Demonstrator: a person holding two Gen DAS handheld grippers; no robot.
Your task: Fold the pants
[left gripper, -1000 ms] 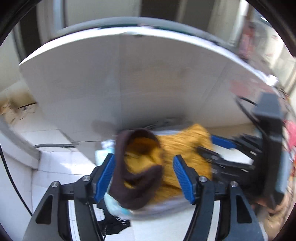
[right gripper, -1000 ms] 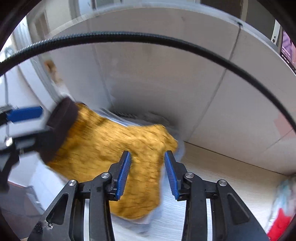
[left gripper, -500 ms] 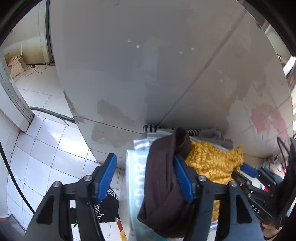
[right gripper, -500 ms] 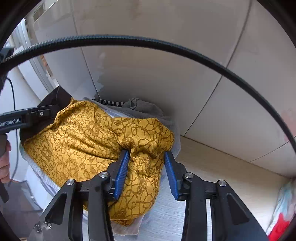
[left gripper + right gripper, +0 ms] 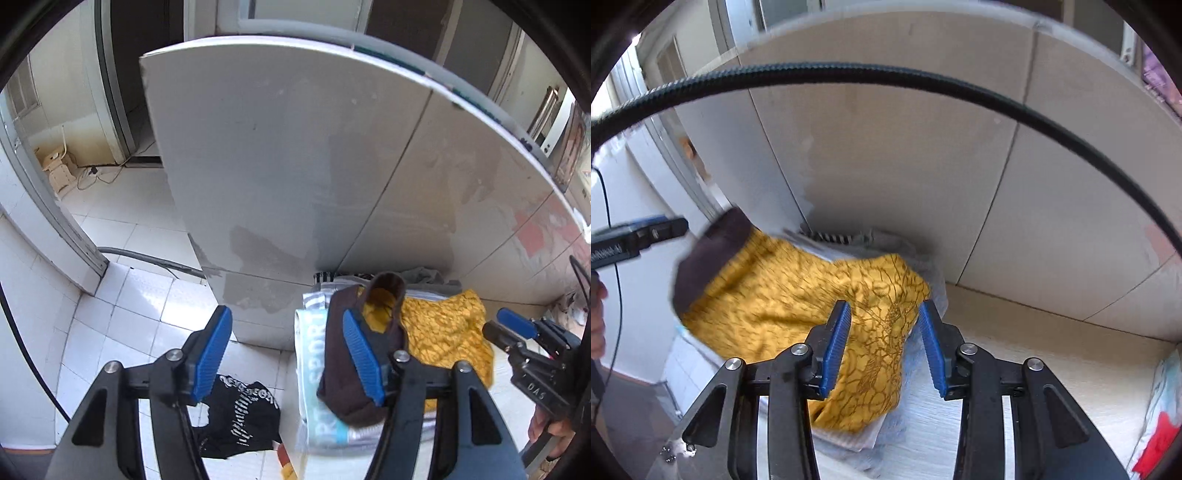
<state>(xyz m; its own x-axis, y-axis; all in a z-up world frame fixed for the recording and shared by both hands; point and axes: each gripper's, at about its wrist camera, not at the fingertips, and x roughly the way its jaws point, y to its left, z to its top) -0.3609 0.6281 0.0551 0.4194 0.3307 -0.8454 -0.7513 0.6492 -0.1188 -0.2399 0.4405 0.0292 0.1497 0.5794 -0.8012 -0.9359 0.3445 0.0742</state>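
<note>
Right gripper (image 5: pixel 882 347): fingers part-open, straddling the near end of the yellow pants (image 5: pixel 812 306), not visibly pinching. Pants lie on the stack of folded clothes (image 5: pixel 919 354) at the desk (image 5: pixel 1052 373) edge, long axis running from these fingers up-left to the brown waistband (image 5: pixel 713 254).

Left gripper (image 5: pixel 288 354): fingers open, nothing held; waistband sits against the right finger's outer side, lower right of frame. Left hand is nearer the waistband, right nearer the leg end.

Pants (image 5: pixel 783 295) mustard-yellow, darker vein pattern — waistband (image 5: pixel 354 369) dark brown.
</note>
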